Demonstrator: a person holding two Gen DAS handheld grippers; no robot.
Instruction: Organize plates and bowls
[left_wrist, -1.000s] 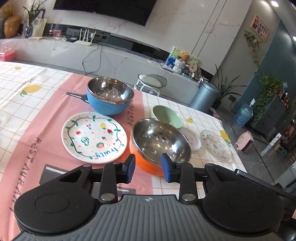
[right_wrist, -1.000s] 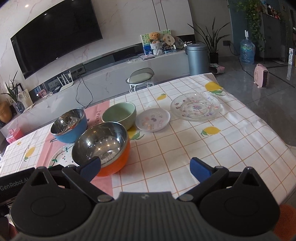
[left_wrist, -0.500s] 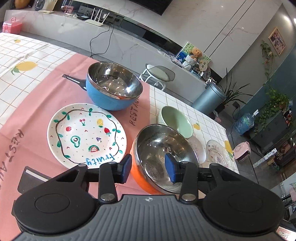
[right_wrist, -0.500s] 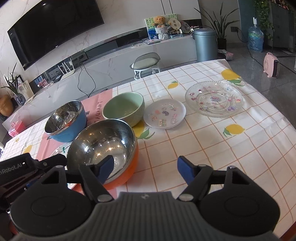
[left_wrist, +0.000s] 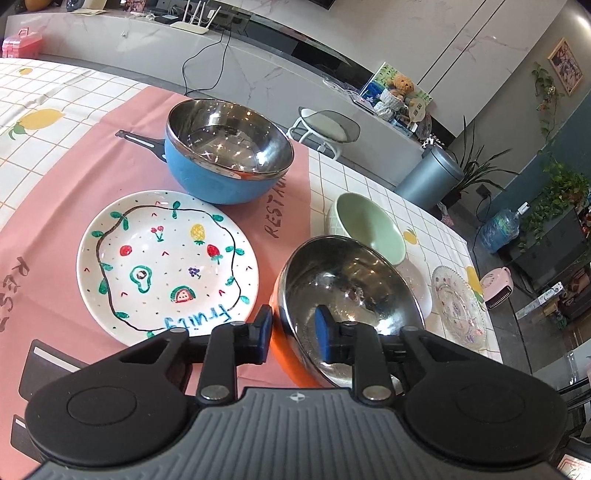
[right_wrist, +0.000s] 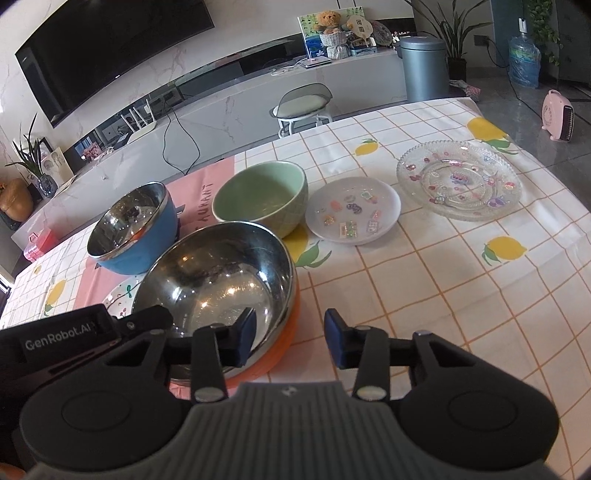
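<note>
A desk (right_wrist: 424, 280) covered in a white checked lemon-print cloth, with a pink mat at its left end, carries bowls and plates.

The left tongs (left_wrist: 291, 334) straddle the near rim of a steel-lined orange bowl (left_wrist: 343, 291): one blue pad is outside the wall and the other inside. Their jaws have just been closing on this rim, but whether the pads press it cannot be told.

The right tongs (right_wrist: 290, 334) straddle the same orange bowl (right_wrist: 221, 280) at its right side, one pad inside and one well clear outside over the cloth. Their jaws have just been closing and remain spread, with a clear gap at the outer pad.

Left of the orange bowl lies a white plate painted with fruit (left_wrist: 166, 260). Behind that stands a steel-lined blue bowl (left_wrist: 225, 155). A pale green bowl (right_wrist: 260, 197) sits just behind the orange one. To its right lie a small white plate with stickers (right_wrist: 352, 214) and a clear glass plate (right_wrist: 458, 179).
</note>
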